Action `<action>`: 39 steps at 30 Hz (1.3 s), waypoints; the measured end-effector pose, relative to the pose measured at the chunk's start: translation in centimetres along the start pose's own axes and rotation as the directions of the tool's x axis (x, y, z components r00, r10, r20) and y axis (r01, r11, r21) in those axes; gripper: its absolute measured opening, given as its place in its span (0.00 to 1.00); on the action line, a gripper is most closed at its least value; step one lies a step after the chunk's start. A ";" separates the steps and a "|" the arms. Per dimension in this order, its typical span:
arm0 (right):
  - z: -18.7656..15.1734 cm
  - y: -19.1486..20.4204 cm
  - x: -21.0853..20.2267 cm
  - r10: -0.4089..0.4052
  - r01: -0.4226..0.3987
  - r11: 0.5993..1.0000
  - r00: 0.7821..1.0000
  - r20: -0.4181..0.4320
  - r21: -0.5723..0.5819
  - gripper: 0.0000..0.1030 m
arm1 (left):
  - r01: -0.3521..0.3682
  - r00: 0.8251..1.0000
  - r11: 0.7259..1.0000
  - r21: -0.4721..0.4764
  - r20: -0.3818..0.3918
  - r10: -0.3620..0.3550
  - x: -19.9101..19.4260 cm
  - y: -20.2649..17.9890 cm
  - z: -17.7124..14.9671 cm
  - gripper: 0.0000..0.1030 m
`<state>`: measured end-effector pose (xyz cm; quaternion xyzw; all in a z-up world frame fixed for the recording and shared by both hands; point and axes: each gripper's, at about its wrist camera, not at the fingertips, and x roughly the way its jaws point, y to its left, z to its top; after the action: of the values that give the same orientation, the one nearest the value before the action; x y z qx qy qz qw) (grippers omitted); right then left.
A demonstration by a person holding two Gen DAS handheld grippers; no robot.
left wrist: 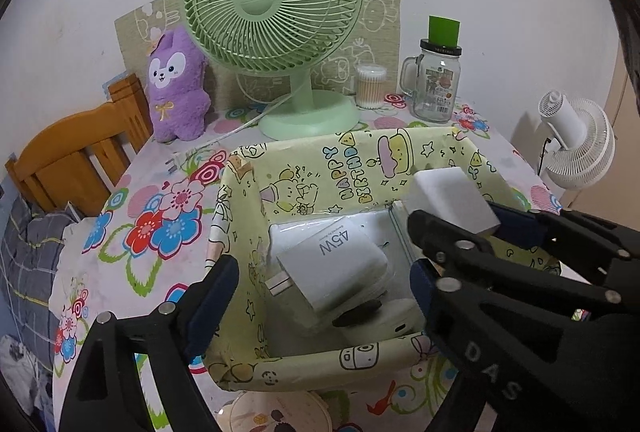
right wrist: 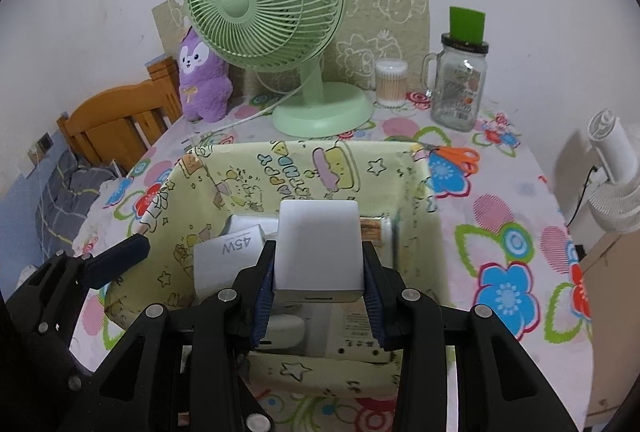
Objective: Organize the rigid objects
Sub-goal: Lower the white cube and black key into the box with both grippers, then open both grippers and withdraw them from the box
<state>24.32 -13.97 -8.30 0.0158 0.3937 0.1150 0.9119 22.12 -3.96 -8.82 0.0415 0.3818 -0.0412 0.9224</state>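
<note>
A yellow "Happy Birthday" fabric bin (left wrist: 352,160) (right wrist: 224,188) stands on the flowered table. Inside lie a white 45W charger (left wrist: 340,268) (right wrist: 228,252) and other white items. My right gripper (right wrist: 318,292) is shut on a white rectangular charger block (right wrist: 318,252) and holds it above the bin's inside; it also shows in the left wrist view (left wrist: 452,198), held by the right gripper (left wrist: 456,232). My left gripper (left wrist: 324,296) is open and empty over the bin's near left side; one of its fingers (right wrist: 120,256) shows at the bin's left rim.
A green desk fan (left wrist: 276,12) stands behind the bin, with a purple plush (left wrist: 176,88), a cotton-swab tub (left wrist: 370,84) and a glass mug jar (left wrist: 438,84). Orange scissors (right wrist: 456,156) lie right of the bin. A wooden chair (left wrist: 80,156) and a white fan (left wrist: 576,148) flank the table.
</note>
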 end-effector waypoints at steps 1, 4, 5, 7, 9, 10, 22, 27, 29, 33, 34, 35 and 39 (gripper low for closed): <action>0.0 0.0 0.0 -0.002 0.002 1.000 1.000 0.001 0.000 0.42 | 0.000 1.000 1.000 0.001 0.001 0.000 0.0 0.0 0.0 0.87; 0.0 0.1 0.1 -0.012 0.012 1.000 1.000 0.000 0.007 0.43 | -0.001 1.000 1.000 0.000 -0.002 0.001 0.0 -0.1 0.0 0.87; 0.0 0.1 0.0 -0.023 0.023 1.000 1.000 0.002 0.010 0.47 | -0.002 1.000 1.000 0.000 -0.003 0.002 0.0 -0.1 0.0 0.87; 0.0 0.0 -0.1 -0.045 0.045 0.999 0.999 0.006 0.012 0.53 | 0.000 1.000 1.000 -0.001 -0.005 0.000 0.0 -0.1 0.0 0.87; -0.1 -0.2 -0.3 -0.058 0.058 0.998 0.998 0.011 0.016 0.63 | 0.007 1.000 1.000 -0.004 -0.009 -0.007 -0.1 0.0 0.0 0.87; -0.1 -0.2 -0.5 -0.057 0.057 0.998 0.998 0.013 0.017 0.65 | 0.010 1.000 1.000 -0.005 -0.012 -0.010 -0.2 0.0 0.0 0.87; -1.1 0.0 -3.9 -0.071 0.070 0.997 0.997 0.043 0.022 0.84 | 0.018 1.000 1.000 0.024 0.021 -0.018 -3.2 -0.5 -0.7 0.95; -1.8 0.2 -5.6 -0.086 0.084 0.996 0.994 0.062 0.025 0.89 | 0.019 0.999 0.999 0.034 0.036 -0.020 -4.7 -0.7 -1.3 0.96; -2.1 0.2 -6.2 -0.090 0.088 0.996 0.993 0.070 0.026 0.90 | 0.017 0.999 0.999 0.036 0.040 -0.018 -5.2 -0.8 -1.4 0.97; -2.4 0.5 -7.5 -0.098 0.096 0.995 0.992 0.084 0.023 0.91 | 0.016 0.999 0.999 0.042 0.050 -0.018 -6.4 -0.9 -1.8 0.98; -2.5 0.6 -7.8 -0.100 0.098 0.995 0.991 0.087 0.022 0.92 | 0.016 0.998 0.999 0.043 0.053 -0.018 -6.7 -0.9 -1.8 0.98; -2.7 0.7 -8.2 -0.101 0.100 0.995 0.991 0.092 0.023 0.92 | 0.013 0.998 0.999 0.044 0.057 -0.016 -7.0 -0.9 -1.9 0.98; -3.2 1.0 -9.3 -0.112 0.111 0.994 0.988 0.103 0.017 0.93 | 0.003 0.998 0.998 0.059 0.068 -0.007 -8.1 -1.1 -2.4 1.00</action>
<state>15.69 -15.29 -3.77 0.0050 0.3468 0.0606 0.9360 14.59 -4.48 -4.88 0.0663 0.3487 -0.0560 0.9332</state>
